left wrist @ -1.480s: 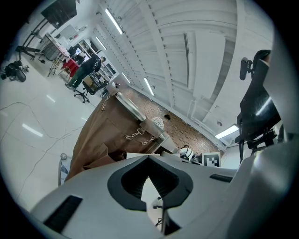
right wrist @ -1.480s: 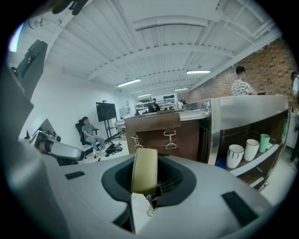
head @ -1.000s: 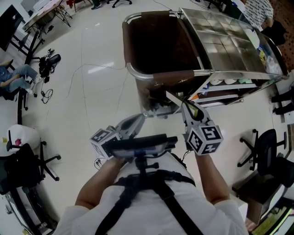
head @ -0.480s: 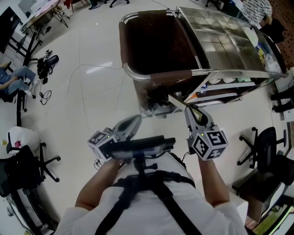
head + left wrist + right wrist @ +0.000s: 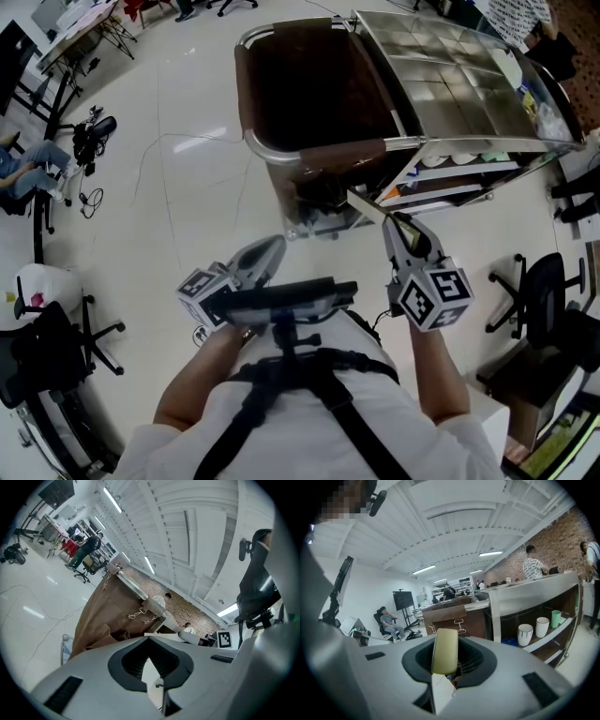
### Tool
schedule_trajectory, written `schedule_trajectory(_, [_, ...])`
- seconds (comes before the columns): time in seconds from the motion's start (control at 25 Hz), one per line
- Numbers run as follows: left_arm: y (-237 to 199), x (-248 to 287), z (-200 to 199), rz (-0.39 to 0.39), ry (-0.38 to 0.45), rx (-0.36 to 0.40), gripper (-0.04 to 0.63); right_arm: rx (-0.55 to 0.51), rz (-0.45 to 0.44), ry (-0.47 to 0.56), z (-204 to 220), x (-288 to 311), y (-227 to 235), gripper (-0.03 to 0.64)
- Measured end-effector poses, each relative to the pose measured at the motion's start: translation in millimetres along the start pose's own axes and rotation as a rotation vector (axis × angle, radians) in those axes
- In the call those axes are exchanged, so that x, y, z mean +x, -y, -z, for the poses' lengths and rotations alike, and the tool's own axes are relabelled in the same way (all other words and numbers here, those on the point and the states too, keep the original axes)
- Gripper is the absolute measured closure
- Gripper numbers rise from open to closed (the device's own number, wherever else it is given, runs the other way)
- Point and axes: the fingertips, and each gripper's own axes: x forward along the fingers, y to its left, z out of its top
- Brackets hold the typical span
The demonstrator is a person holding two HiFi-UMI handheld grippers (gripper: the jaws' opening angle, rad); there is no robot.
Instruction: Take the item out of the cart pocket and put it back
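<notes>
My right gripper (image 5: pixel 394 225) is shut on a flat pale yellow item (image 5: pixel 367 206) and holds it in the air just in front of the cart's near end. In the right gripper view the item (image 5: pixel 444 651) stands on edge between the jaws. The cart has a brown fabric bag (image 5: pixel 309 84) on a steel frame, with dark pockets (image 5: pixel 323 192) low on its front. My left gripper (image 5: pixel 261 255) sits close to the person's body, shut and with nothing in it. The bag (image 5: pixel 108 616) fills the middle of the left gripper view.
The cart's steel top (image 5: pixel 459 75) stretches right, over shelves with two white cups (image 5: pixel 525 634) and a green one (image 5: pixel 555 618). Office chairs (image 5: pixel 539 300) stand at the right and a black one (image 5: pixel 47 337) at the left. A person (image 5: pixel 28 159) sits at far left, and cables lie on the floor.
My right gripper has drawn slightly back from the cart toward the person with the yellow item still in it. The left gripper has stayed put.
</notes>
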Motion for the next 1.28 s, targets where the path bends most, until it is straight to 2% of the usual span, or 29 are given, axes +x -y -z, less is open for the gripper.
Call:
schedule_trajectory(0.16, [0.0, -0.4, -3.2, -0.008, 0.018, 0.025, 0.603, 0.010, -0.009, 0.013, -8.7, -9.3, -2.8, 0.543])
schedule_trajectory(0.36, [0.6, -5.5, 0.3, 0.002, -0.008, 0.043, 0.603, 0.009, -0.019, 0.031, -15.1, -15.5, -6.7, 0.543])
schedule_trajectory(0.56, [10.2, -7.6, -9.2, 0.011, 0.023, 0.058, 0.603, 0.009, -0.025, 0.047, -22.6, -23.7, -11.1, 0.543])
schedule_trajectory(0.92, [30.4, -20.2, -27.0, 0.034, 0.051, 0.142, 0.603, -0.013, -0.029, 0.046, -27.2, -30.8, -17.3, 0.543])
schedule_trajectory(1.28, [39.4, -31.3, -39.7, 0.035, 0.079, 0.151, 0.603, -0.053, -0.028, 0.046, -32.5, -35.0, -19.3, 0.543])
